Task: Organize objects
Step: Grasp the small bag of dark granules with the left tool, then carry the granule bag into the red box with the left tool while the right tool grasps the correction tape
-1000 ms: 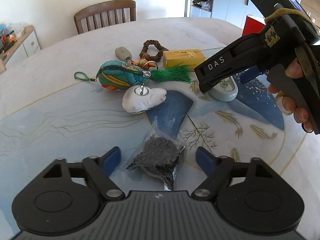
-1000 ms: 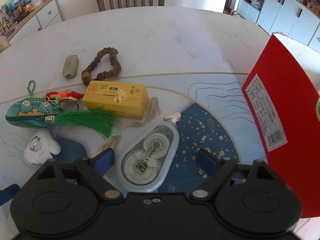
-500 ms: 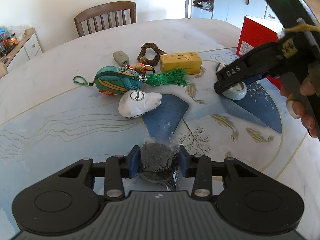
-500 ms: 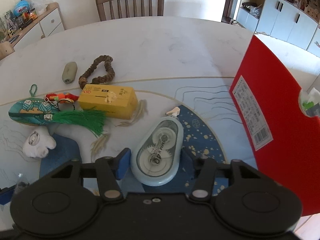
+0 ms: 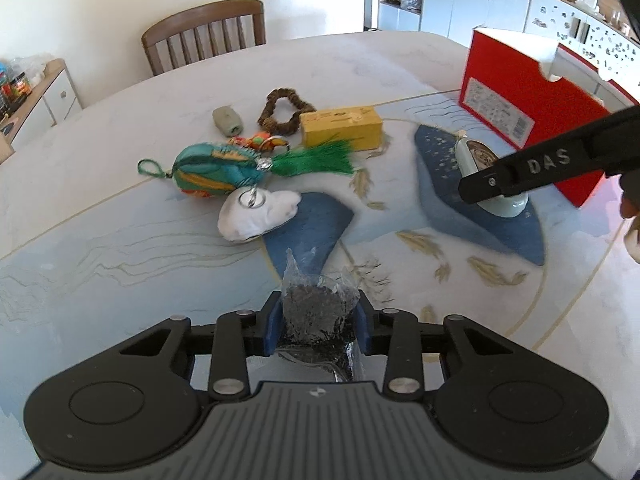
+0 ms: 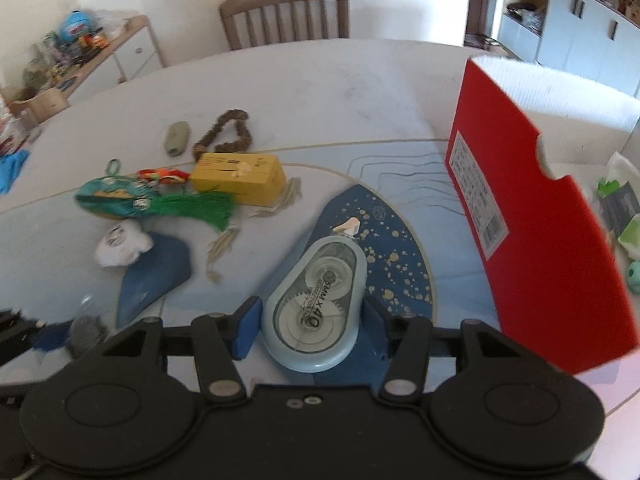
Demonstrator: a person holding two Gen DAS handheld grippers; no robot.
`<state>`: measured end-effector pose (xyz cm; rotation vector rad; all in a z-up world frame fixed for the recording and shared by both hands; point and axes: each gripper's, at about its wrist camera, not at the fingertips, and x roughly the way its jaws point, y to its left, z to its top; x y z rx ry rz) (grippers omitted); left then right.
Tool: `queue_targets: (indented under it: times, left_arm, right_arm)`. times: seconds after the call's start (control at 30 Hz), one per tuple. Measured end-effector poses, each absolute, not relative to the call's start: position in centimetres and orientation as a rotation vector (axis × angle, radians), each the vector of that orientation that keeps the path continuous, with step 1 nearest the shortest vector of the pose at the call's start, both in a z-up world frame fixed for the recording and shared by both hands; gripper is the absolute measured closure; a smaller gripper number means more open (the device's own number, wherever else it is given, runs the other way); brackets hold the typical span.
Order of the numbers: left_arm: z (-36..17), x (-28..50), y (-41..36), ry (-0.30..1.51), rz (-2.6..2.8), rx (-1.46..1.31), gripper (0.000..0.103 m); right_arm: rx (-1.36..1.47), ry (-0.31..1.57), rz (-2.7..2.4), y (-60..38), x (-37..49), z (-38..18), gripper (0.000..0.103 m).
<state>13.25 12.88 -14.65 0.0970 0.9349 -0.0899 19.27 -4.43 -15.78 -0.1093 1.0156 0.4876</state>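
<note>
My left gripper (image 5: 316, 326) is shut on a clear plastic bag of dark bits (image 5: 316, 308), held near the table's front. My right gripper (image 6: 310, 320) is shut on a pale blue correction tape dispenser (image 6: 316, 304), which also shows in the left wrist view (image 5: 480, 168) behind the right gripper's black body. A red open box (image 6: 532, 216) stands to the right. On the table lie a yellow box (image 5: 340, 128), a teal pouch with a green tassel (image 5: 216, 168), a white badge (image 5: 256, 212), a brown bead bracelet (image 5: 280, 110) and a grey-green pebble (image 5: 227, 120).
A round marble table (image 5: 120, 264) with blue inlays holds everything. A wooden chair (image 5: 204, 36) stands at the far side. Cabinets (image 5: 460, 0) line the back right. The red box holds green and white items (image 6: 624, 216).
Both grippers closed from open: the left on the bag, the right on the correction tape. Both then lifted and pulled back, and the right gripper moved toward the red box.
</note>
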Motion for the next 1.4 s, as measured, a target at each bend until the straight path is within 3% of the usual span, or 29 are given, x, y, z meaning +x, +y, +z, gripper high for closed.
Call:
queue_targets:
  times: [0.87, 1.4]
  left_arm:
    - [-4.4, 15.0, 3.5, 0.833, -0.215, 0.067, 0.068]
    - [-1.5, 20.8, -6.3, 0.818, -0.253, 0.070, 0.068]
  right_arm:
    - [-0.140, 0.862, 0.662, -14.6, 18.1, -4.8, 0.050]
    - [-0.152, 0.827, 0.599, -24.7, 23.7, -4.4, 0.050]
